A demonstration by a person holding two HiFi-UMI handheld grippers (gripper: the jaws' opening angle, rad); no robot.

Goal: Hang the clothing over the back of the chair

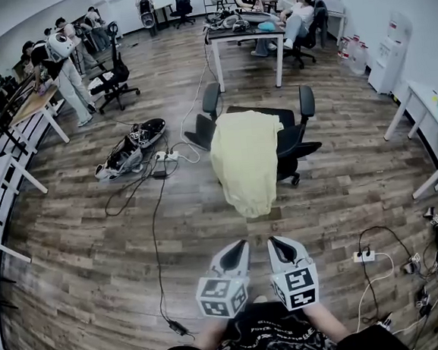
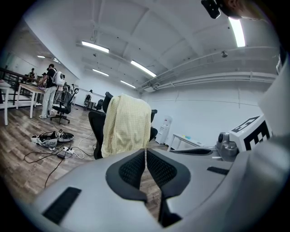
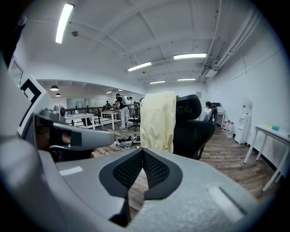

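Observation:
A pale yellow garment (image 1: 246, 159) hangs draped over the back of a black office chair (image 1: 295, 140) in the middle of the room. It also shows as a yellow garment (image 2: 126, 125) on the chair (image 2: 96, 127) in the left gripper view, and as the garment (image 3: 157, 121) on the chair (image 3: 192, 129) in the right gripper view. My left gripper (image 1: 237, 252) and right gripper (image 1: 280, 248) are side by side close to me, well short of the chair. Both are shut with nothing between the pads; left gripper (image 2: 145, 154), right gripper (image 3: 142, 152).
A power strip and cables (image 1: 157, 165) and a heap of gear (image 1: 129, 148) lie on the wooden floor left of the chair. Another power strip (image 1: 363, 256) is at right. A white desk (image 1: 247, 40) stands behind the chair, white tables (image 1: 437, 125) at right. People stand and sit at the far end.

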